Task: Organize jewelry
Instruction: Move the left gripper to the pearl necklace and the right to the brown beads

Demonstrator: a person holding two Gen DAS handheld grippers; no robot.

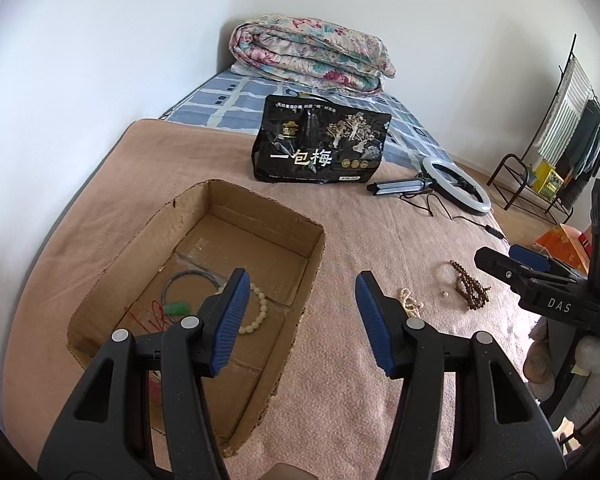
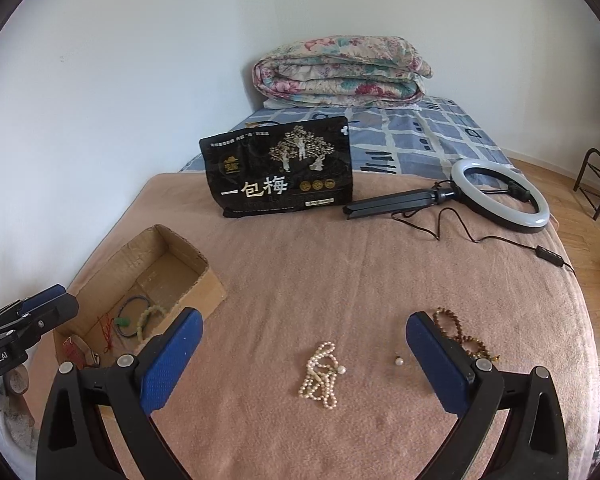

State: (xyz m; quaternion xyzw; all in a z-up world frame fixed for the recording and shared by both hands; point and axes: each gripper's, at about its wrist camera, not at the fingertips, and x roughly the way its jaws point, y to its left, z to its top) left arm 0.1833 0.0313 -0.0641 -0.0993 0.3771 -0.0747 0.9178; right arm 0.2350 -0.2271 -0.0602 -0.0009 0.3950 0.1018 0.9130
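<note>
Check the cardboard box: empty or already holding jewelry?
Not empty. The open-topped cardboard box already holds a pale bead bracelet, a dark bangle and a green pendant on red cord. The pearl necklace still lies outside on the blanket.

Black snack bag standing upright on a tan blanket. Just right of it, ring light lying flat, folded tripod pointing at the bag, cord trailing toward the bed edge. Behind, folded floral quilt on a blue checked sheet. Far right, metal rack on the floor.
</note>
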